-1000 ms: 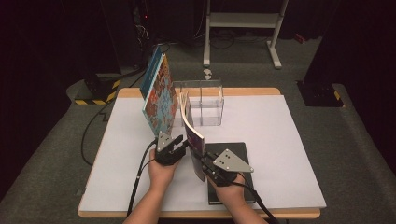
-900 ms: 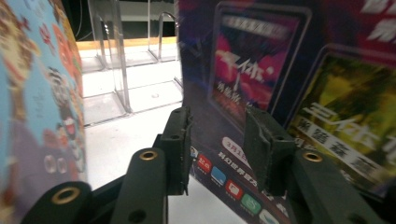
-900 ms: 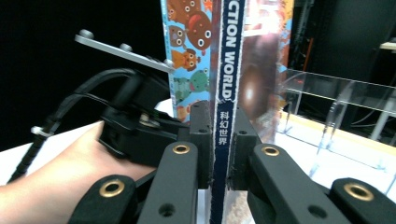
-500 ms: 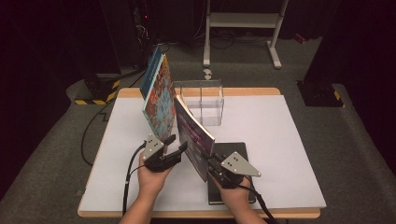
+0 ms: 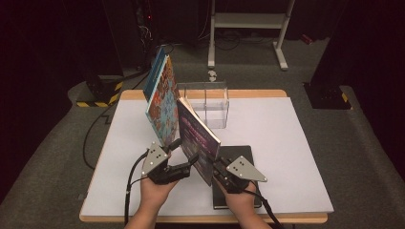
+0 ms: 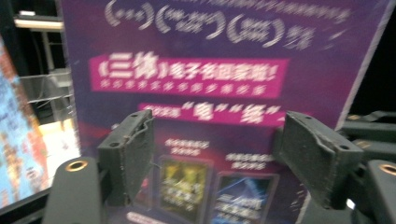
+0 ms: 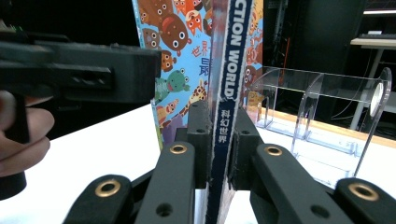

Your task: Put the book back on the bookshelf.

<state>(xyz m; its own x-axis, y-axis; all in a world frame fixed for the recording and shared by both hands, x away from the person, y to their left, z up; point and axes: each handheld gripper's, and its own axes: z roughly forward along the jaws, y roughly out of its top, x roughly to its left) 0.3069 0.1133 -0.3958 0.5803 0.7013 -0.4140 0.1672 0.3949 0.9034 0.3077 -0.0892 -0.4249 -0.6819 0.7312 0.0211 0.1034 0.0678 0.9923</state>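
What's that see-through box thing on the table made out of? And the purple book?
The see-through rack looks like clear hard plastic, probably acrylic: you can see the table through its walls, and its edges shine in the right gripper view. The purple book looks like paper with a glossy printed cover, judging by its thin spine and the sheen on its cover.

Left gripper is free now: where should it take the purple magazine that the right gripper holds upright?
Take the purple magazine by its free upper edge, from the left gripper's side. It stands tilted on its spine, right gripper clamping the bottom, so only the top edges are open.
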